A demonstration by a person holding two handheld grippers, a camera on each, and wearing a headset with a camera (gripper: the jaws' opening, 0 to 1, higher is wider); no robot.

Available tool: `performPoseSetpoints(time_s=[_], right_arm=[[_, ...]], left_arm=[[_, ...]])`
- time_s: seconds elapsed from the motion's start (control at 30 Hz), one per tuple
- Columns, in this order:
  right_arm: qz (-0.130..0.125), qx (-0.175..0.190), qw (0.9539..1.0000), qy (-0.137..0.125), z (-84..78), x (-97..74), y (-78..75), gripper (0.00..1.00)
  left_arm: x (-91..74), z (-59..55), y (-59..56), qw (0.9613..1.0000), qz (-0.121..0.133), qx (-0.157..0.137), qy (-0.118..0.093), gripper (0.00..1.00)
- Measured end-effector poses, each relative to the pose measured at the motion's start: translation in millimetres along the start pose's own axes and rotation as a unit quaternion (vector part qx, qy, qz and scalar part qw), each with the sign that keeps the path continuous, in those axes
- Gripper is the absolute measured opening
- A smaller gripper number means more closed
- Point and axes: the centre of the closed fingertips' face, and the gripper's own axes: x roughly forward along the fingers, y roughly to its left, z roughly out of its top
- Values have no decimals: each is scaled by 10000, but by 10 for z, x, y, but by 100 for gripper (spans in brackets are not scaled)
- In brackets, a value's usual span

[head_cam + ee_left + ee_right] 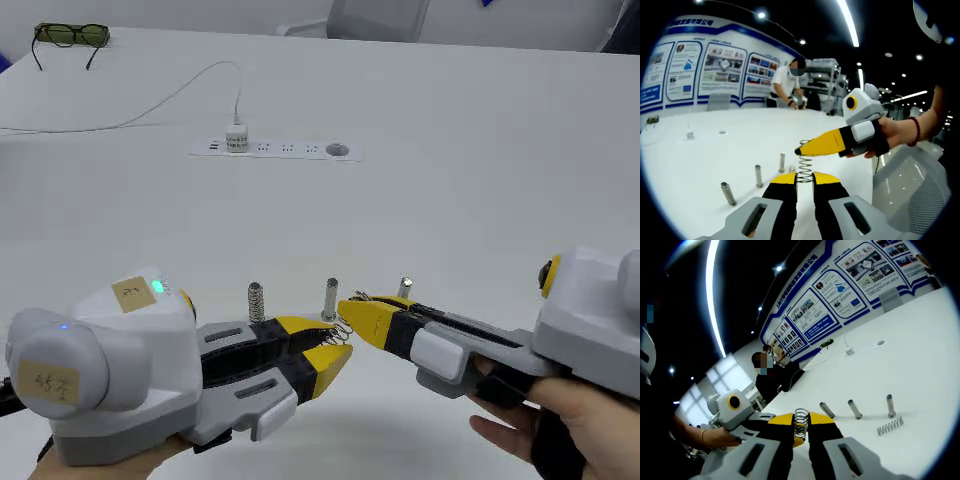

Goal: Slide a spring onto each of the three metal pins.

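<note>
Left gripper (335,342) comes in low from the bottom left, roughly level, jaws pointing right, nearly together and pinching the lower end of an upright spring (341,330). Right gripper (348,303) reaches in from the right, angled slightly down, tip to tip with the left one; its jaws are nipped on the upper end of the same spring. Right hand (545,425) is wrapped around the handle from below, with a bead bracelet (916,131) on the wrist. The spring hangs just above the white table (450,200), right in front of the middle pin (330,298), which is bare. First pin (256,301) to its left already wears a coil. Third pin (405,288) is bare, partly behind the right gripper. A loose spring (890,426) lies flat on the table near the third pin.
</note>
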Motion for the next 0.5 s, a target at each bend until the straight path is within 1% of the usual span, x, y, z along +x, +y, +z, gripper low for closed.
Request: performPoseSetpoints(time_s=[0.1,0.17,0.27,0.37,0.4,0.5], right_arm=[[0,-16,10000,-61,27,5,0,11],[10,-19,9999,-112,57,11,3,11],[-20,-110,9999,-123,90,24,-7,11],[-48,-241,9996,-142,136,42,-29,11],[-56,-309,9994,-151,156,52,-36,11],[-88,-438,9989,-140,195,85,-63,11]], left_arm=[[9,-6,12,10000,41,7,30,13],[10,-40,28,9999,77,59,127,15],[-2,-58,39,9997,136,83,189,17],[-17,-106,59,9989,248,200,337,23],[-20,-125,62,9984,273,301,386,25],[-27,-166,68,9977,312,358,485,28]])
